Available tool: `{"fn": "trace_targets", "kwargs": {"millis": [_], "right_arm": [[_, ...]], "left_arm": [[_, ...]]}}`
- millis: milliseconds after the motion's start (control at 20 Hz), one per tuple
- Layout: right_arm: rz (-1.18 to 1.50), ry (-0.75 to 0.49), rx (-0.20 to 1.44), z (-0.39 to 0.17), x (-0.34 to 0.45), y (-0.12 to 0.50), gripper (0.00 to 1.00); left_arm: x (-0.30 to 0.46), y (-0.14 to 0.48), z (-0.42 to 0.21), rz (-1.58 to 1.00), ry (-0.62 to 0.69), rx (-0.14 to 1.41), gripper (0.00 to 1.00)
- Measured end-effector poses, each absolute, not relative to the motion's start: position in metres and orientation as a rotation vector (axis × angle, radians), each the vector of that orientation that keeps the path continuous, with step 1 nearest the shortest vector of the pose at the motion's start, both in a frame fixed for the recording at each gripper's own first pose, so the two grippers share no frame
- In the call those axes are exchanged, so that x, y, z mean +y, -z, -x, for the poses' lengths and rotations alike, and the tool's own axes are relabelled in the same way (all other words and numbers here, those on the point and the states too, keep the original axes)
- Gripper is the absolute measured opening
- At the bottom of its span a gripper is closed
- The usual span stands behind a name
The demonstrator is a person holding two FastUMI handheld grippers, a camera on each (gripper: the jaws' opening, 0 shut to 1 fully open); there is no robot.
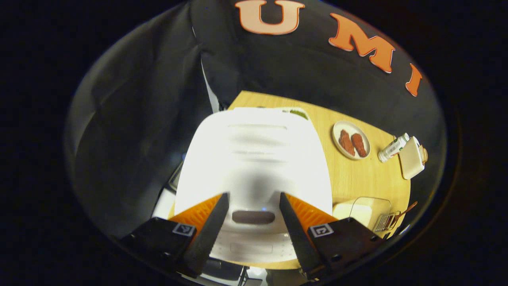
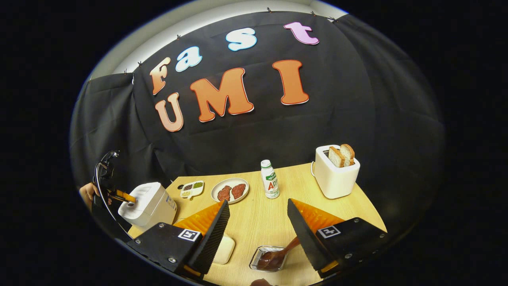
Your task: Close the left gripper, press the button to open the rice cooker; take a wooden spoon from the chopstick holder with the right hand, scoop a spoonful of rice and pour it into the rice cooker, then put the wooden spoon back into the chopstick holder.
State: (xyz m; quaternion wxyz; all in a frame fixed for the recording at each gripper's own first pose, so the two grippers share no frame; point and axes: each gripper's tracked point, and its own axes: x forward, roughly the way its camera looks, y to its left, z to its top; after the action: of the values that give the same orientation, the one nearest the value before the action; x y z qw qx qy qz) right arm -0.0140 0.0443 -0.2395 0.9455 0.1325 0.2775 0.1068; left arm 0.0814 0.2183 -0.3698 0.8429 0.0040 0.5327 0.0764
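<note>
- Writing: the bottle (image 2: 270, 179) is carrying a green-and-red label, too small to make out. Square marker tags are sitting on both grippers' finger mounts.
- Left gripper (image 1: 254, 198) is hovering over the white rice cooker (image 1: 254, 159), fingers standing apart with the lid's dark oval button (image 1: 253, 217) showing in the gap between them; nothing is being gripped. Lid is down.
- Right gripper (image 2: 258, 205) is hanging above the table (image 2: 258, 222), fingers spread wide, holding nothing.
- Wooden spoon (image 2: 278, 256) is lying with its bowl in a small clear holder (image 2: 266, 260) at the table's near edge, handle angling up toward the right finger; whether they are touching, cannot tell.
- In the right gripper view the rice cooker is sitting at the table's far-left corner, the other gripper over its lid, with a hand (image 2: 88, 193) partly showing behind it.
- Hard to make out: cooker lid is blowing out to white in the left gripper view, detail washing away. A pale rounded container (image 2: 224, 249) is mostly hiding behind the right gripper's left finger.
- Surface: light wood-grain table, black cloth walling it in.
- Also sitting there: plate (image 2: 229, 190) with two brown pieces, small divided dish (image 2: 192, 189), white toaster (image 2: 336, 174) with bread slices sticking out.
</note>
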Motion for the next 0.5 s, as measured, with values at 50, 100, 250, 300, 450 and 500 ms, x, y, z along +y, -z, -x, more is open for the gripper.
{"fn": "trace_targets", "kwargs": {"millis": [50,100,250,300,450,500], "right_arm": [[-0.267,-0.214,0.562,0.014,0.043,0.238,0.92],[-0.264,-0.209,0.553,0.013,0.040,0.234,0.92],[-0.248,-0.204,0.521,0.008,0.038,0.218,0.92],[-0.236,-0.201,0.507,0.006,0.037,0.212,0.92],[-0.197,-0.199,0.433,-0.003,0.038,0.180,0.92],[-0.187,-0.195,0.406,-0.007,0.039,0.169,0.92]], "left_arm": [[0.218,0.372,-0.084,-0.005,-0.165,1.125,0.92],[0.214,0.367,-0.087,0.007,-0.155,1.096,0.93],[0.205,0.328,-0.103,0.001,-0.151,0.975,0.96],[0.198,0.305,-0.108,-0.007,-0.141,0.927,0.96],[0.167,0.226,-0.118,-0.027,-0.088,0.742,0.98],[0.155,0.201,-0.119,-0.034,-0.081,0.672,0.98]]}}
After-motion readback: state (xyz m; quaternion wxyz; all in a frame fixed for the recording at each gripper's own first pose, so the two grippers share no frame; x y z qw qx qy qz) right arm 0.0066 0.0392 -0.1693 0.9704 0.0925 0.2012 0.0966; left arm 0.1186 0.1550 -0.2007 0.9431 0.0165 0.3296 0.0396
